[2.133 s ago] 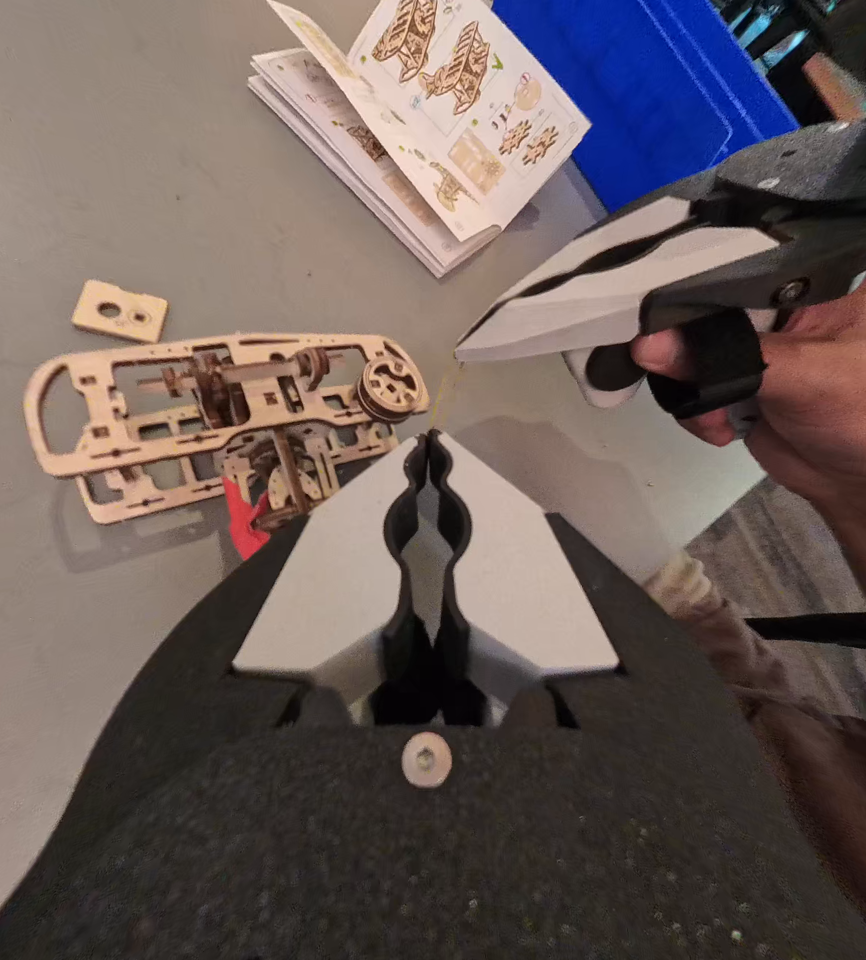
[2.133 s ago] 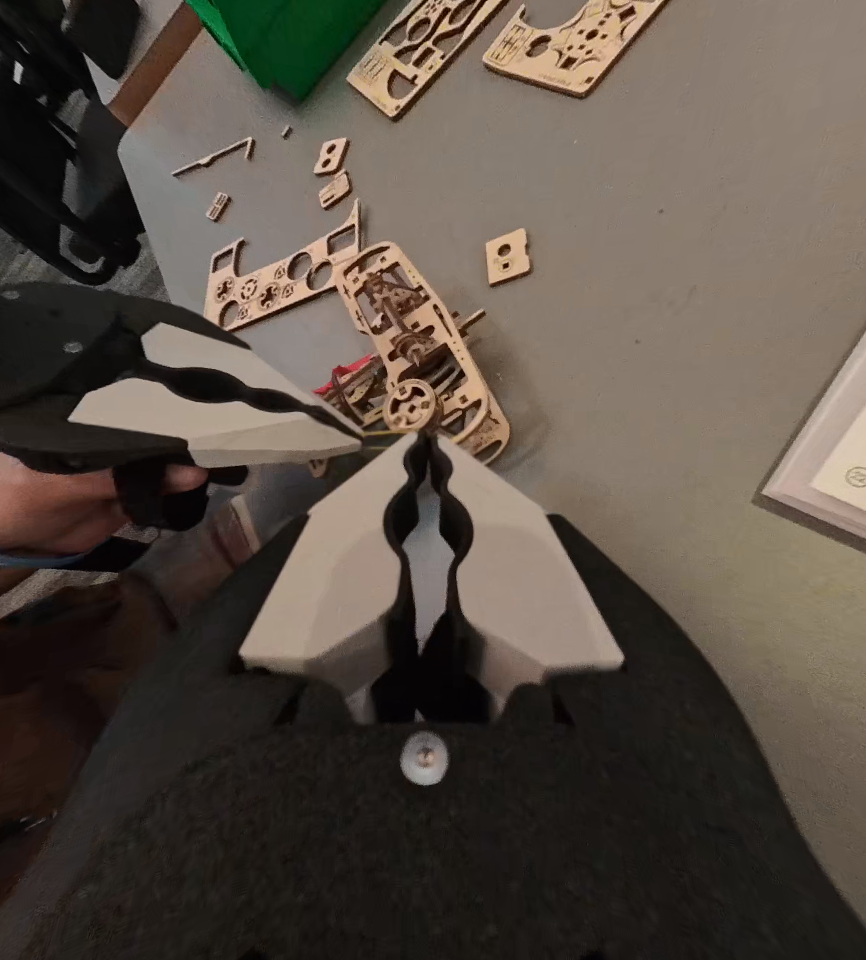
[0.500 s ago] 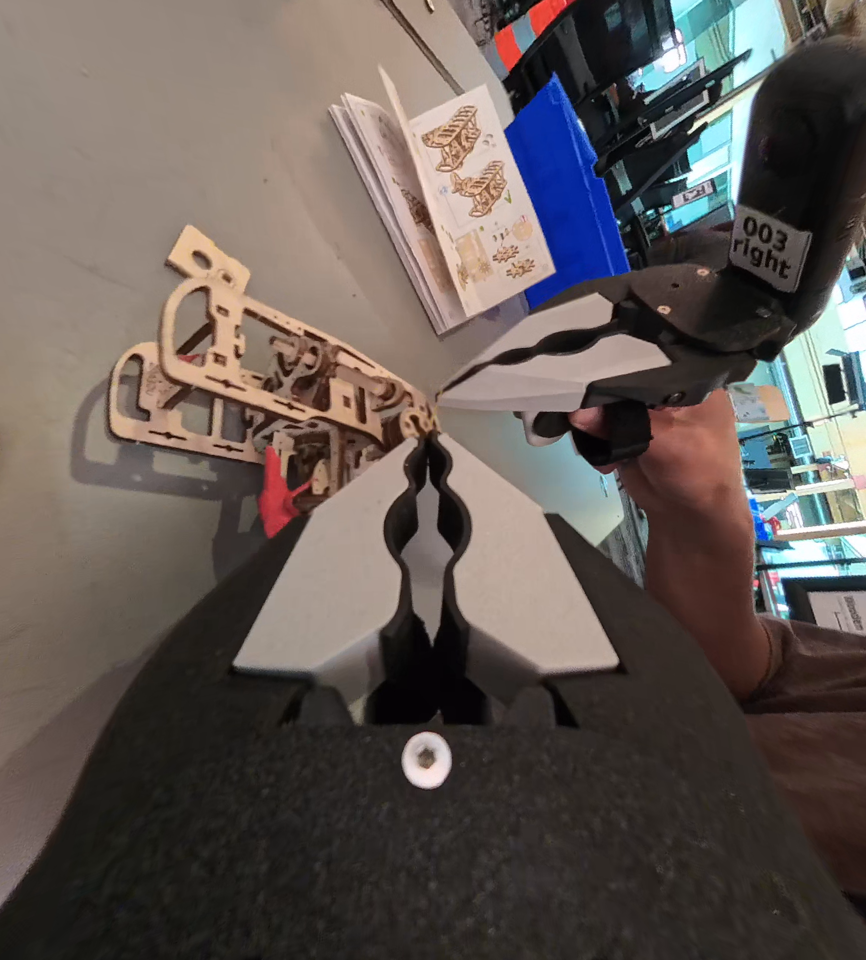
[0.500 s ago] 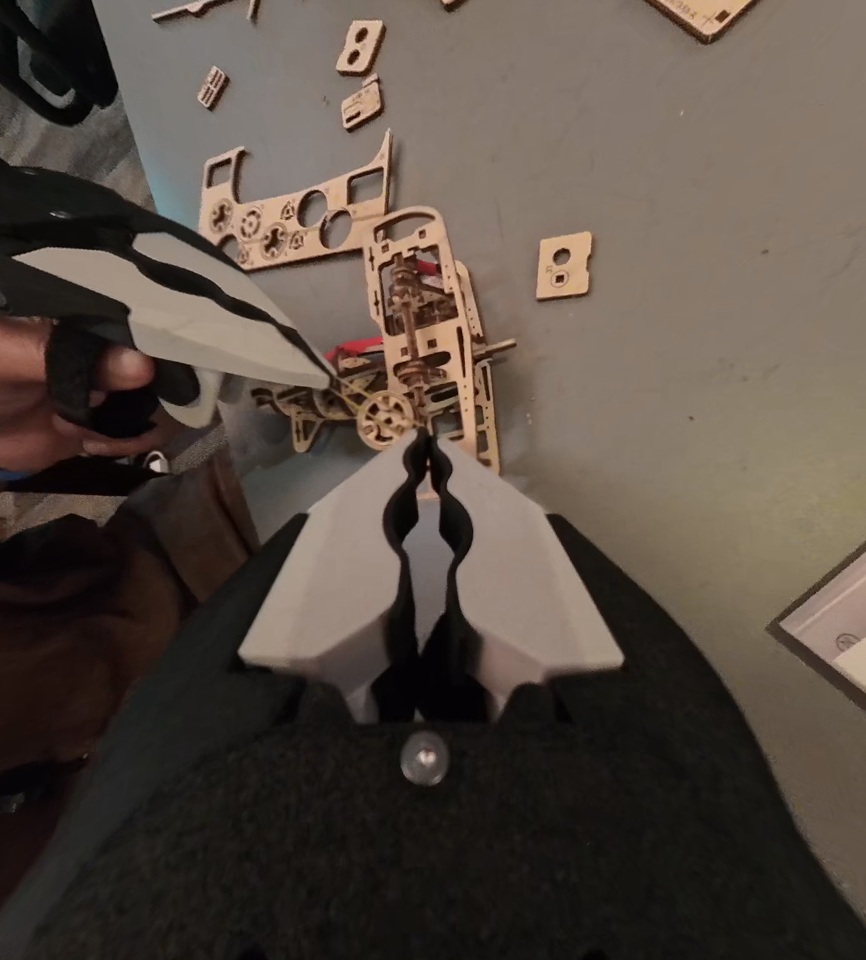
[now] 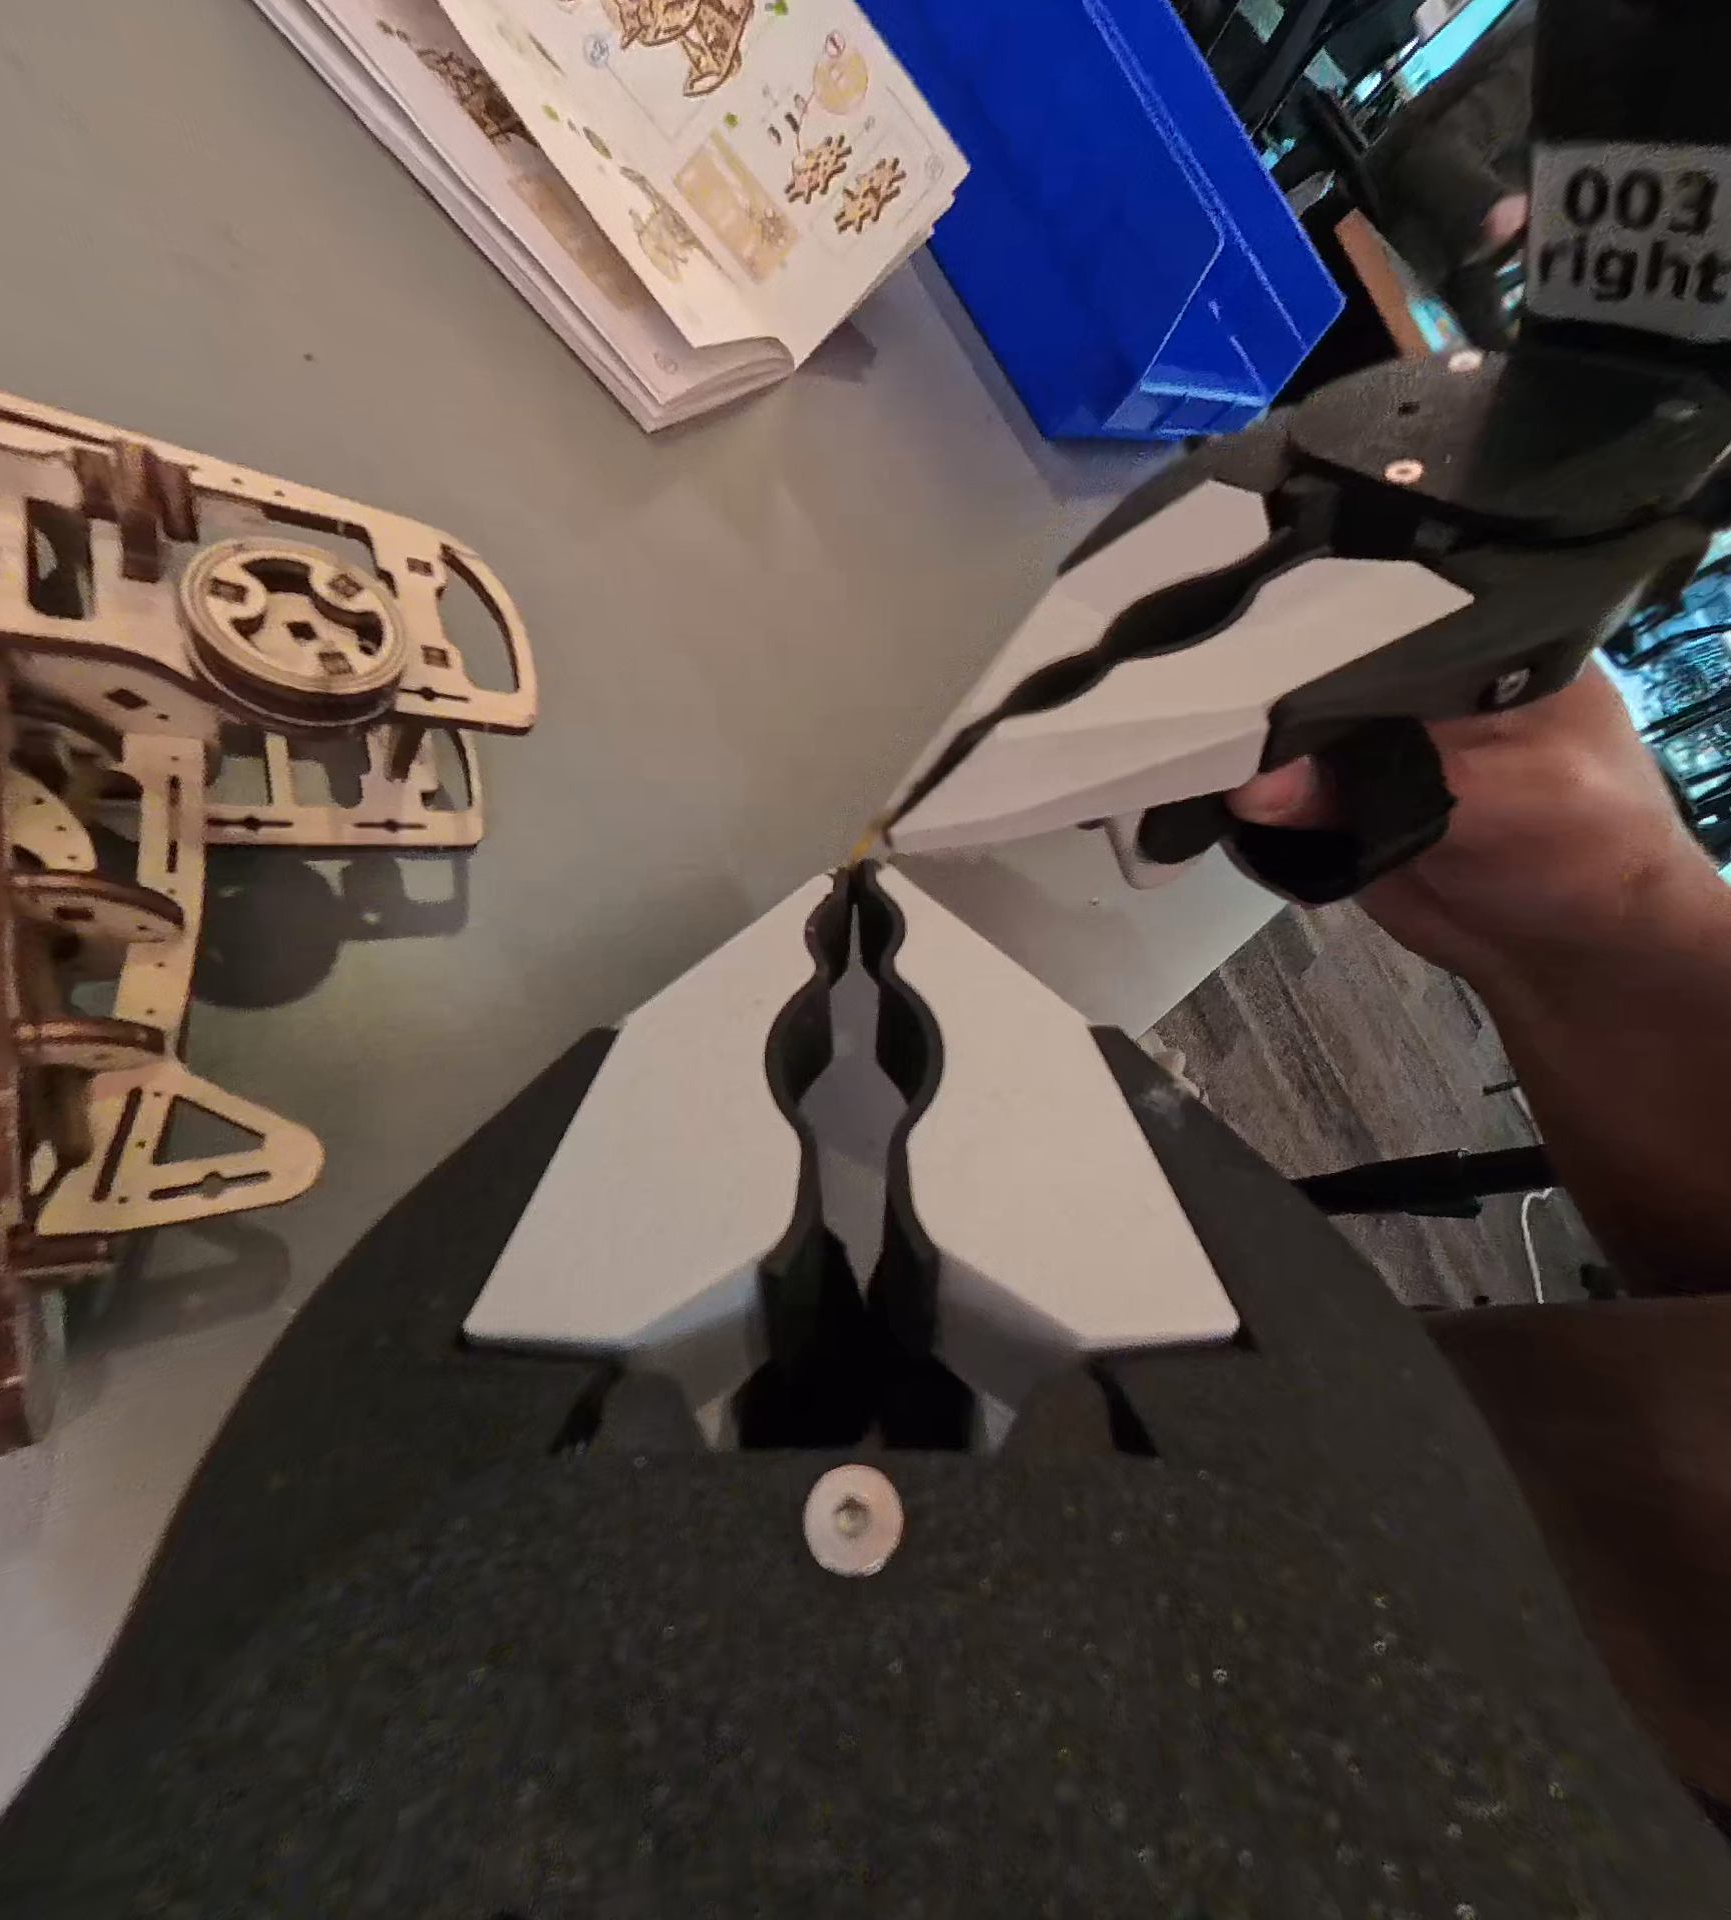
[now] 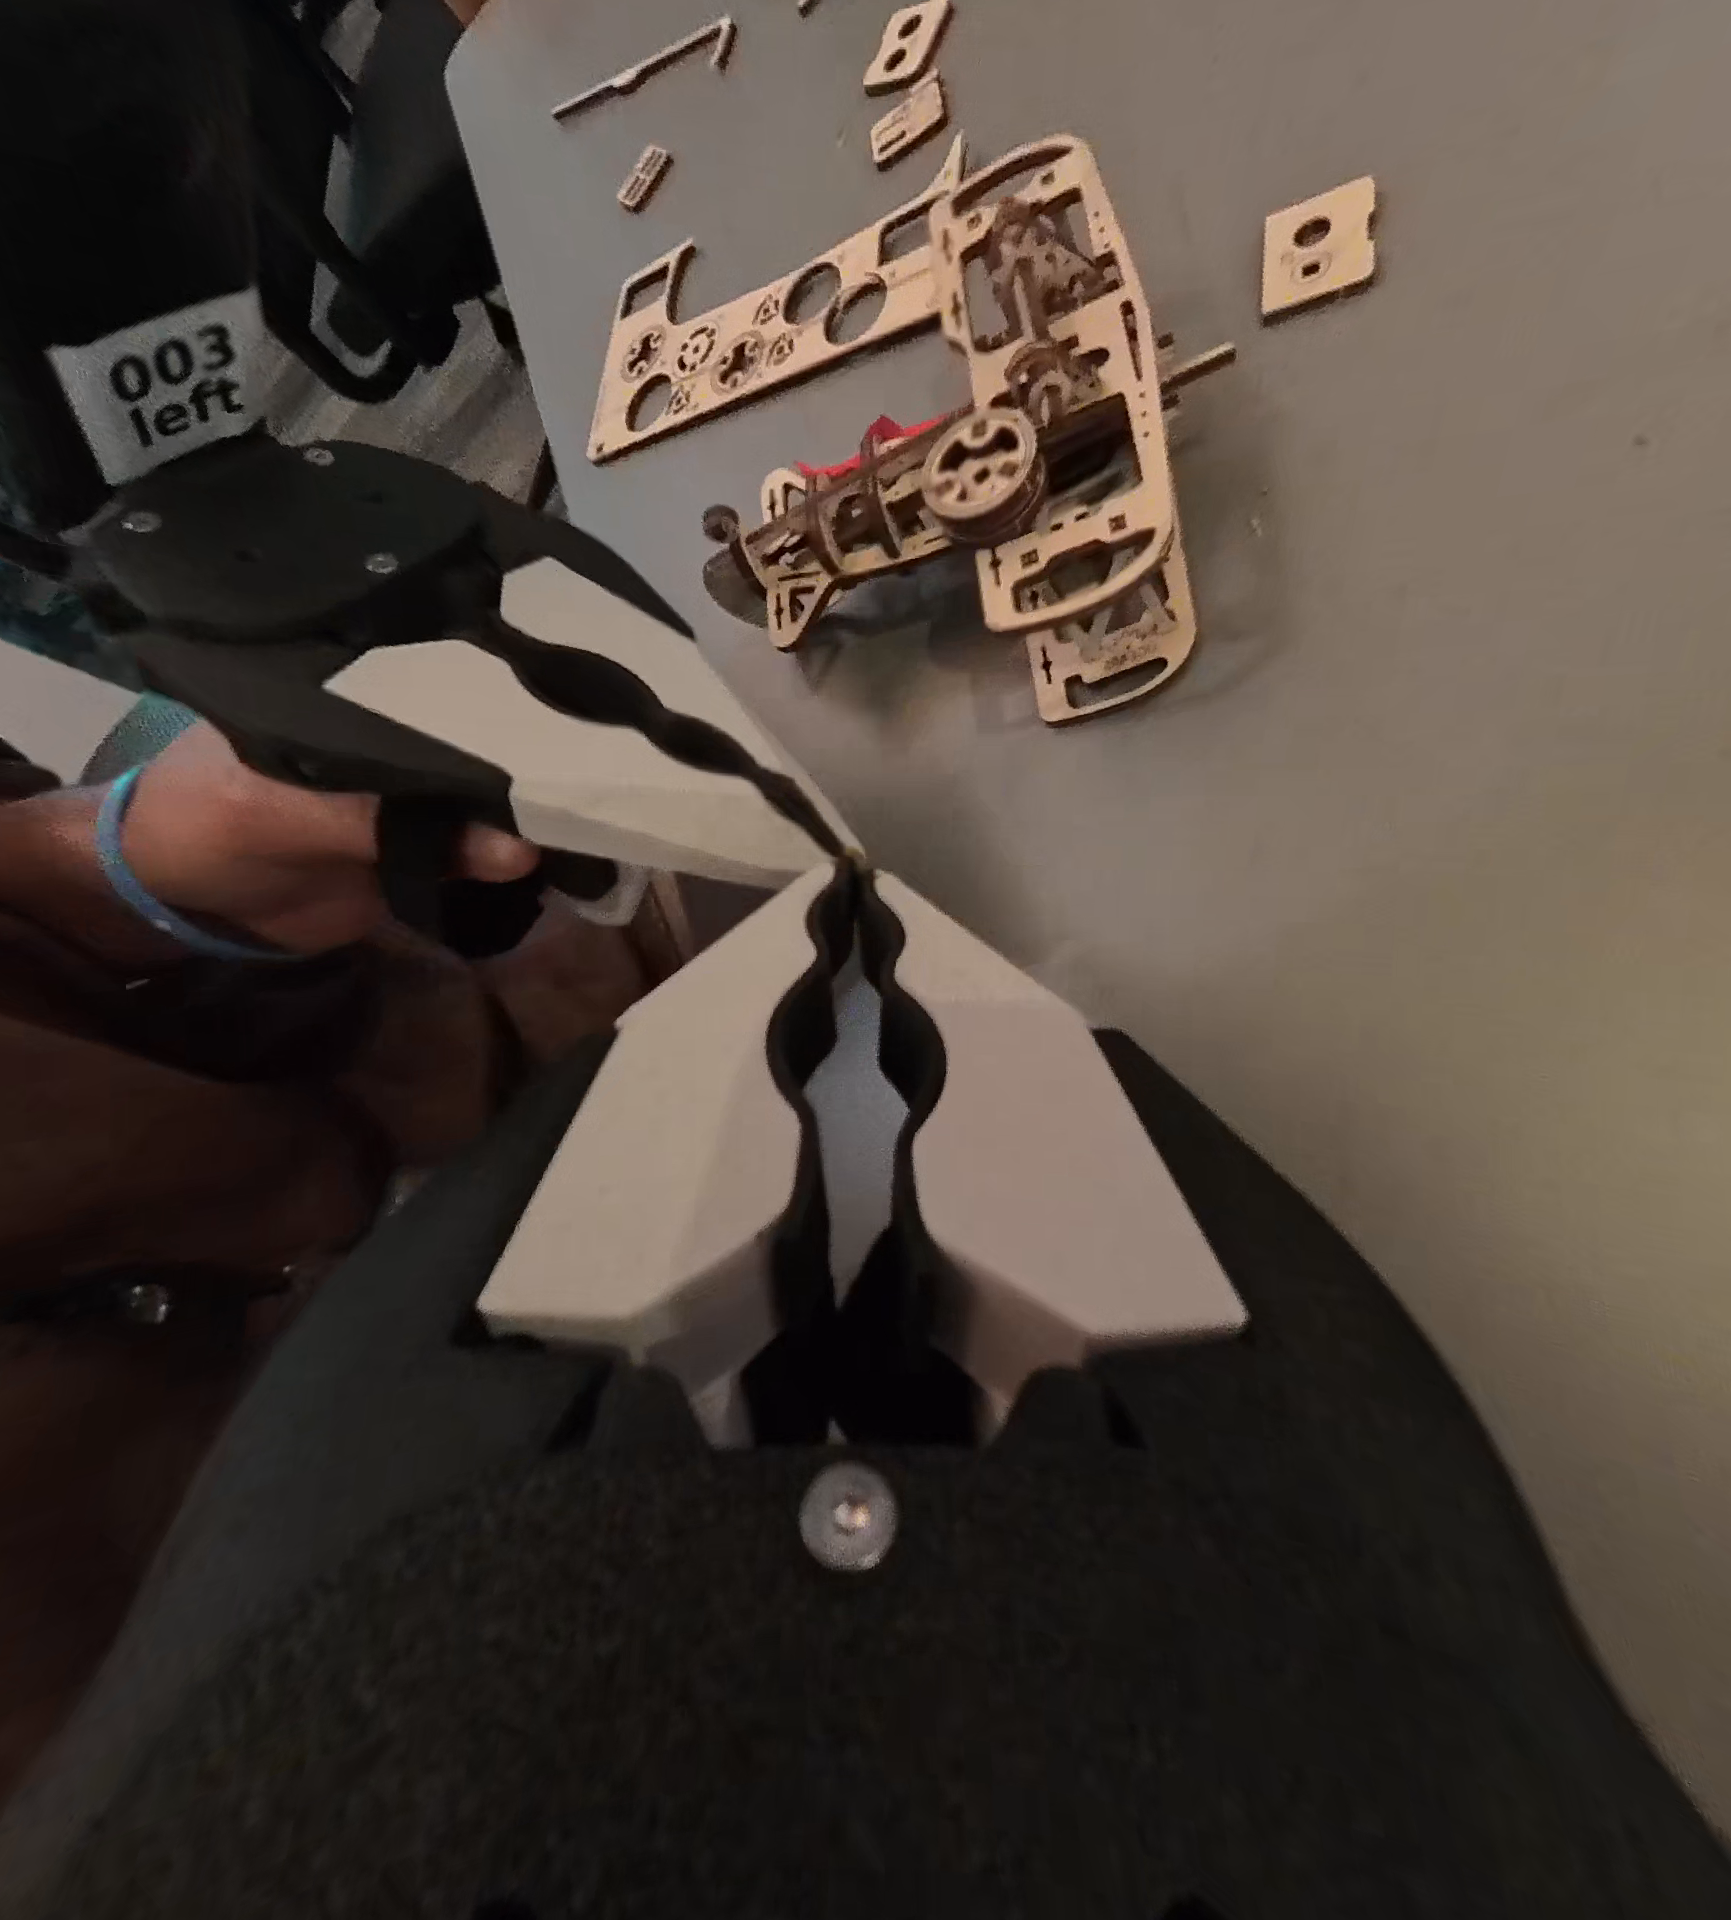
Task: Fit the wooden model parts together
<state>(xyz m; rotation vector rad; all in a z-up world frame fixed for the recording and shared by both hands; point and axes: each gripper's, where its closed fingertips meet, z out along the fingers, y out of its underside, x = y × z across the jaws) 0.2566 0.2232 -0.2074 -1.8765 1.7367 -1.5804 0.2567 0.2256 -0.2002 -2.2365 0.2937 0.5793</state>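
Note:
The partly built wooden plane model (image 5: 165, 727) lies on the grey table (image 5: 736, 644), left of both grippers; in the right wrist view it (image 6: 1048, 468) sits beyond the tips, with a red bit under it. My left gripper (image 5: 853, 883) is shut. My right gripper (image 5: 887, 831) comes in from the right, also shut, its tip almost touching the left tip. A thin yellowish strand (image 5: 875, 833) shows where the tips meet. In the right wrist view my right gripper (image 6: 850, 883) meets the left gripper (image 6: 830, 844) the same way, above the table's near edge.
An open instruction booklet (image 5: 653, 177) and a blue bin (image 5: 1100, 208) lie beyond the grippers. A punched wooden sheet (image 6: 767, 332), a small square piece (image 6: 1318, 249) and several loose bits (image 6: 908, 47) lie around the model. The floor (image 5: 1308, 1060) shows past the table edge. My two grippers' fingertips are within a few centimetres of each other.
Both grippers have drawn back from the model's wheel toward the table edge, tips still together. The model has turned and now rests apart from them. The strand between the tips looks shorter.

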